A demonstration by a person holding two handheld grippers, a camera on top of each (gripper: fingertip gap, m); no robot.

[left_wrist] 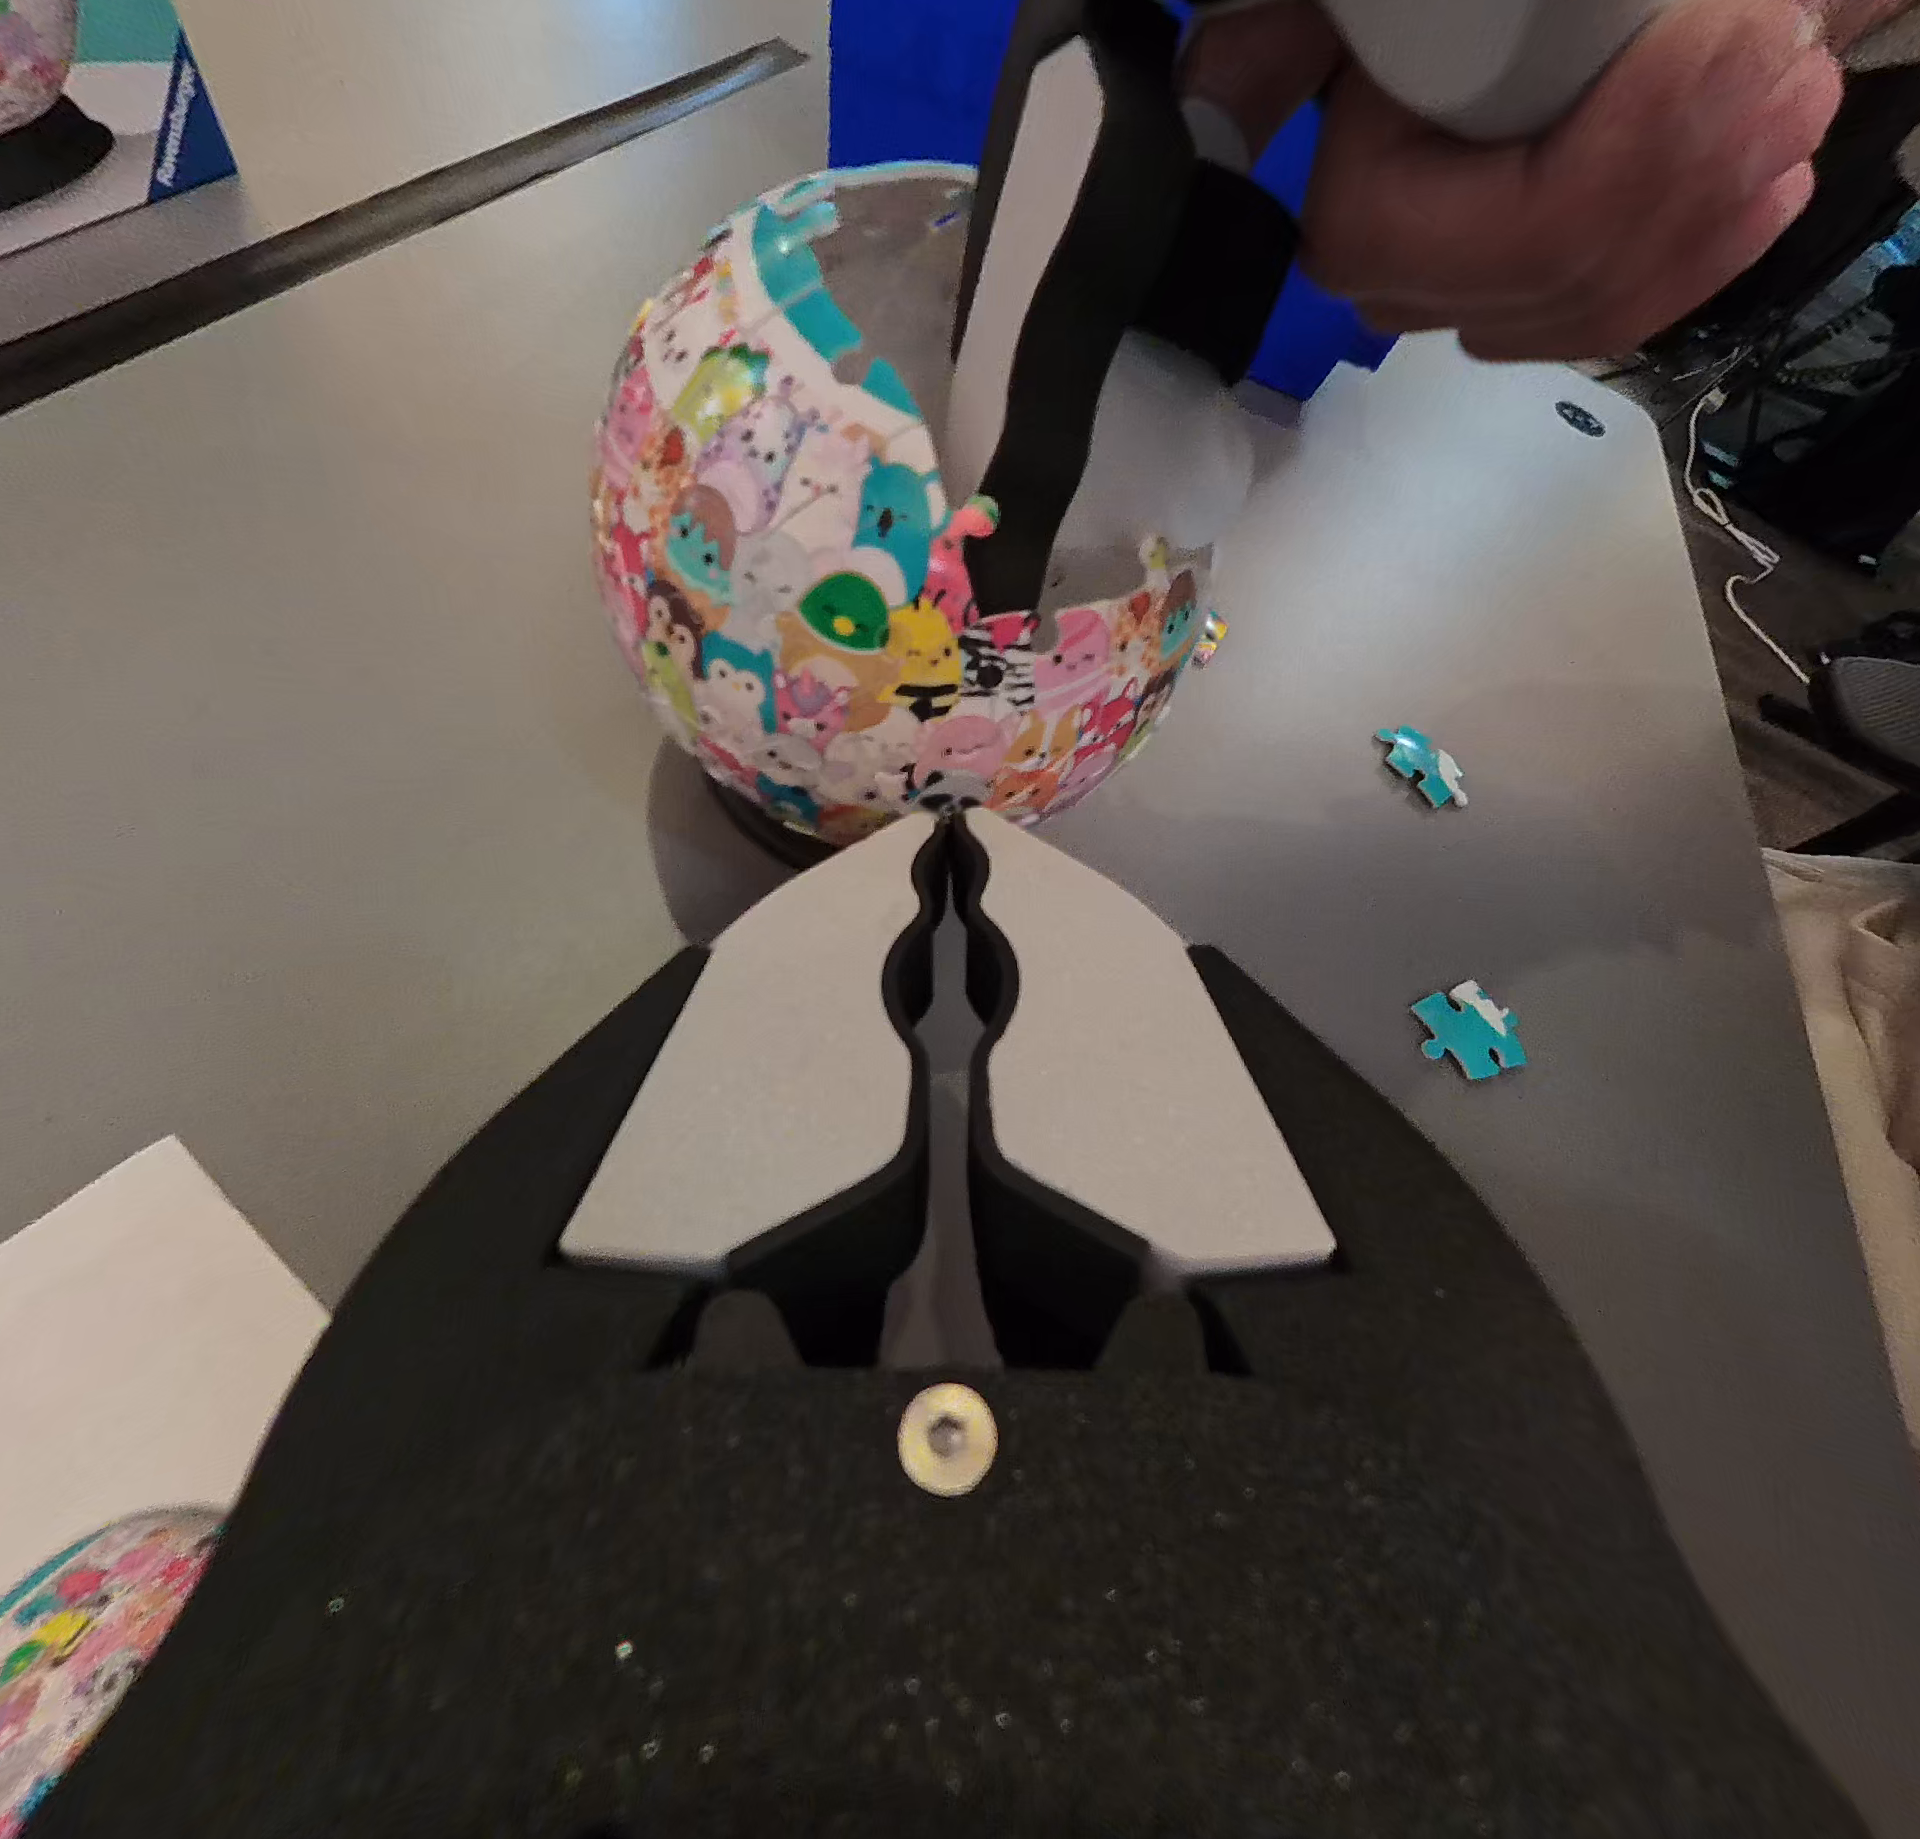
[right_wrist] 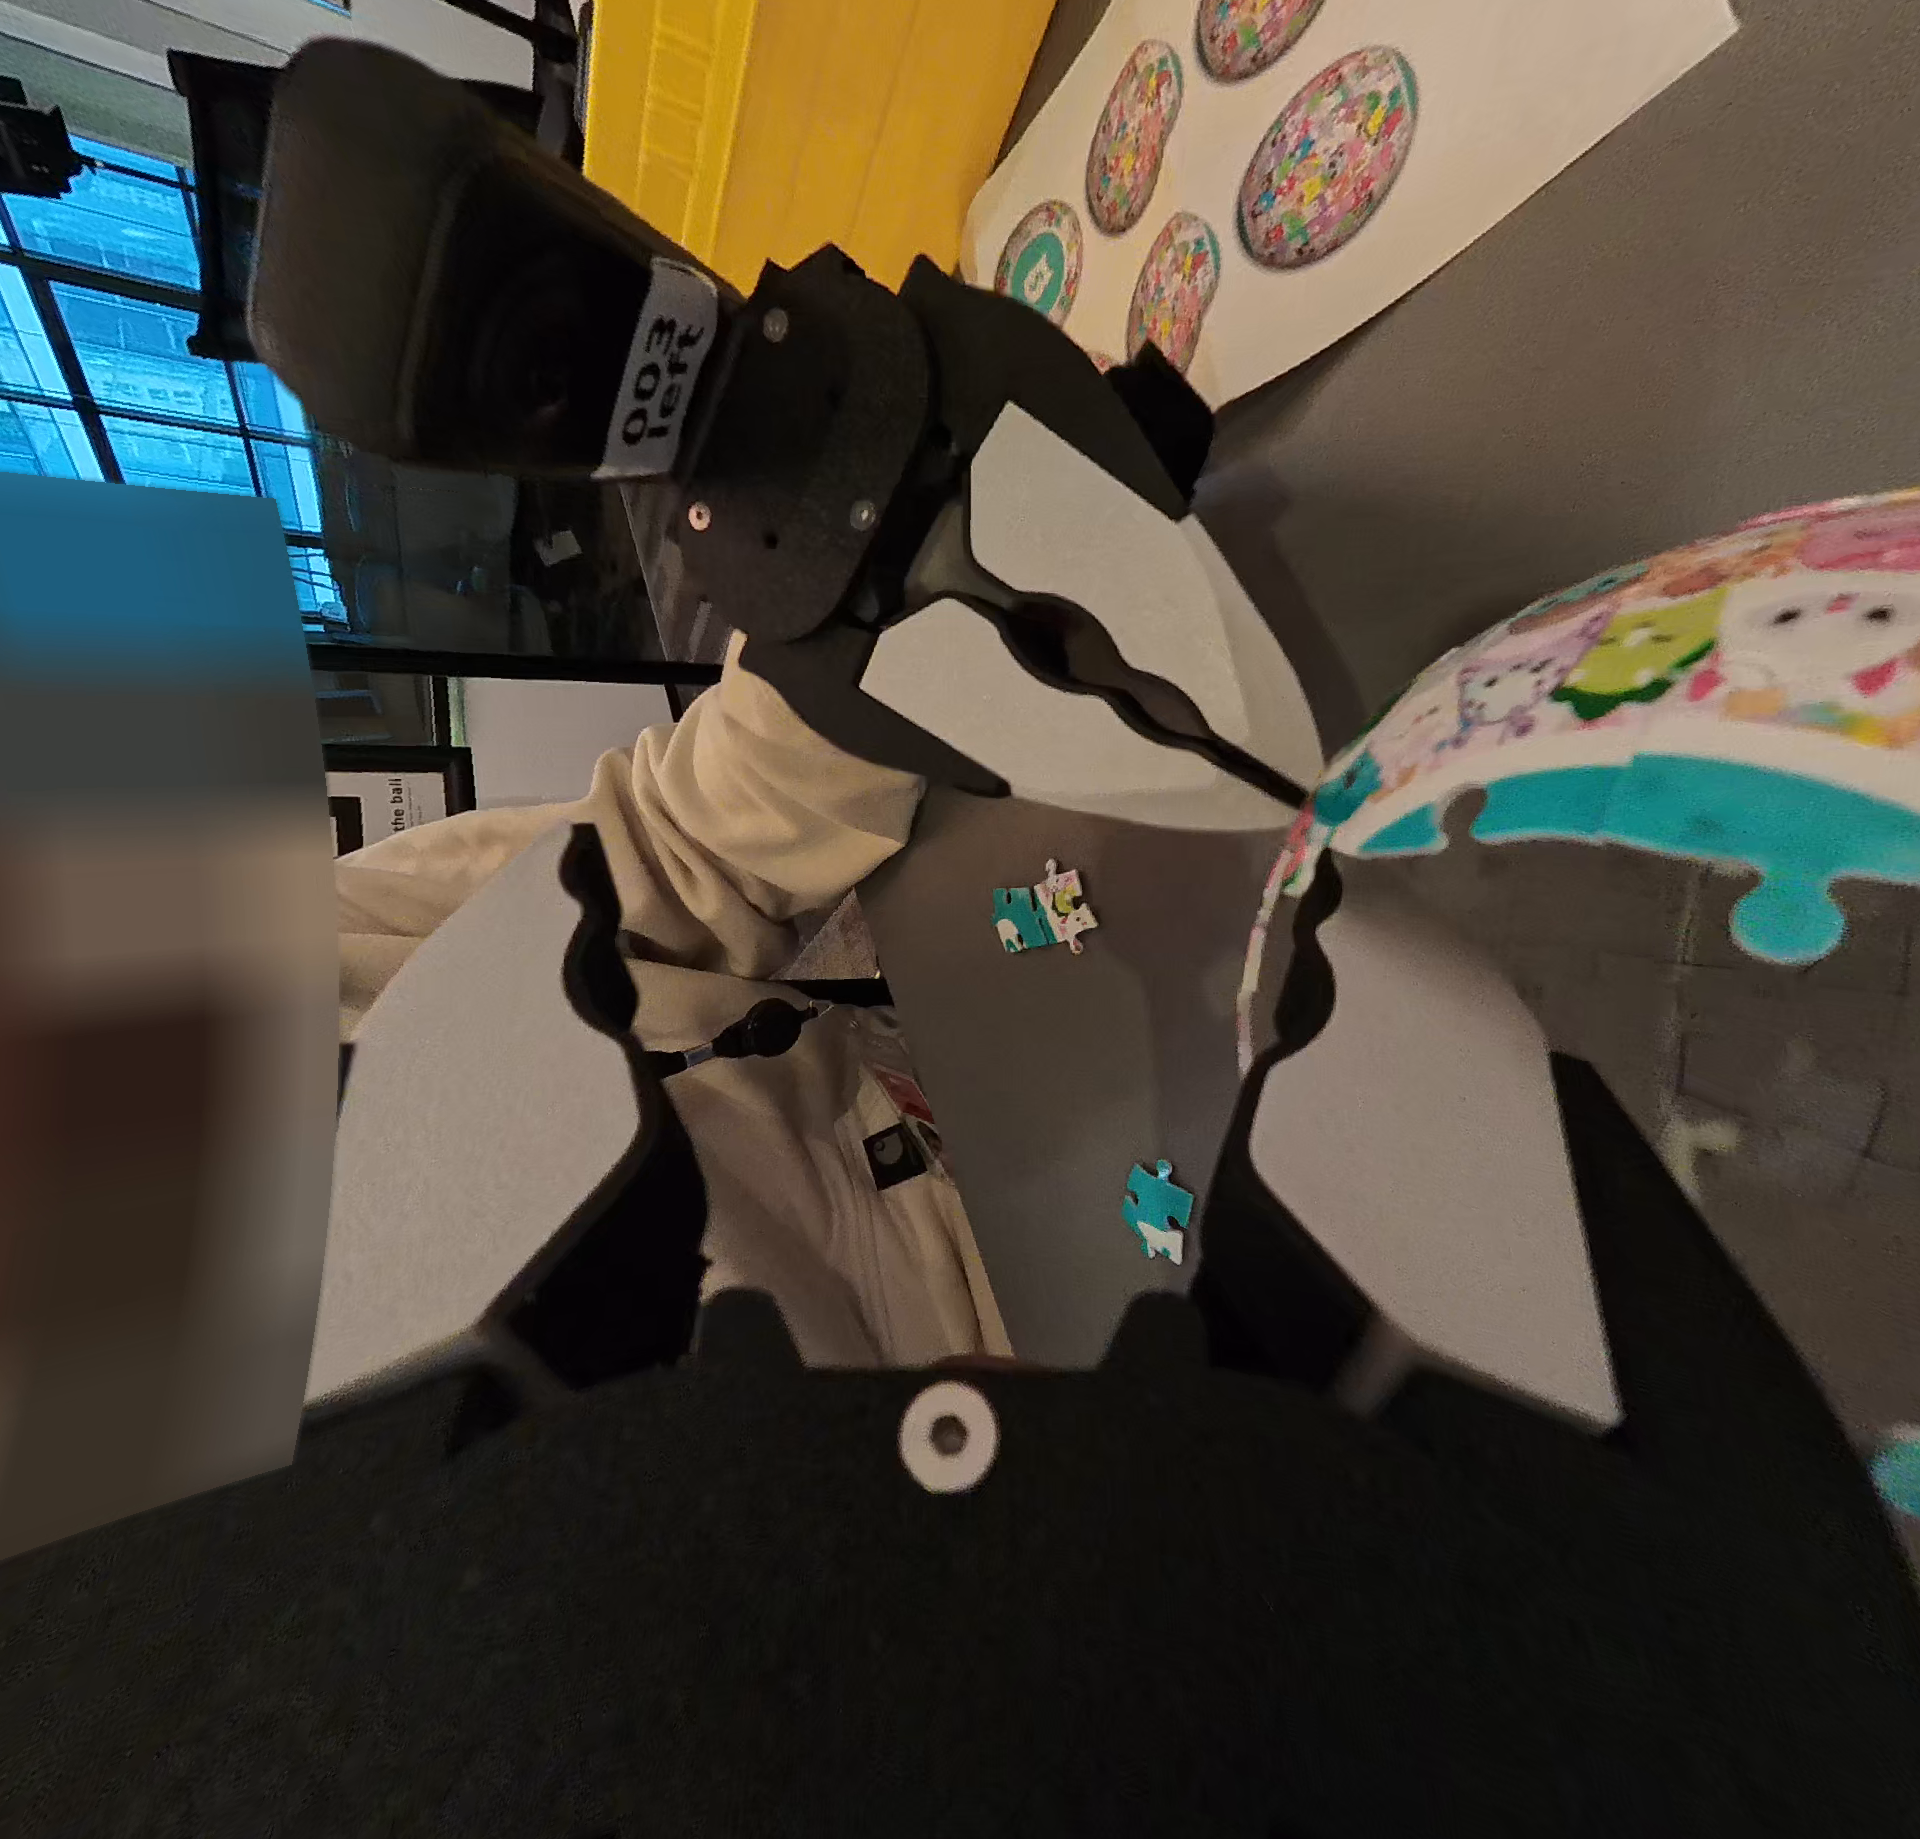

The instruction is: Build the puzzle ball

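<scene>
The puzzle ball (left_wrist: 894, 501) stands on a dark base on the grey table (left_wrist: 364, 542), mid-scene in the left wrist view, most of its shell built and a large gap open at its upper right side, the teal-edged rim (right_wrist: 1621, 802) of that gap showing close in the right wrist view. The step in hand looks like steadying the shell between placements: the left gripper (left_wrist: 948, 825) has its fingers pressed together, nothing visible between them, the tips touching the near lower face of the ball. The right gripper (right_wrist: 951, 854) is spread wide and empty, one finger (left_wrist: 1023, 532) reaching down into the gap so that it lies against the inner edge of the shell, the other outside it (whether it pushes on the wall cannot be told). Two loose teal pieces lie on the table to the right of the ball, one (left_wrist: 1421, 766) farther, one (left_wrist: 1470, 1031) nearer, both apart from either claw. The next move, as I judge it, calls for the right gripper to lift out of the gap, go to one of those pieces and close on its edge. A printed sheet (right_wrist: 1351, 127) with pictures of the ball lies beyond, and the puzzle box (left_wrist: 104, 75) stands far left
</scene>
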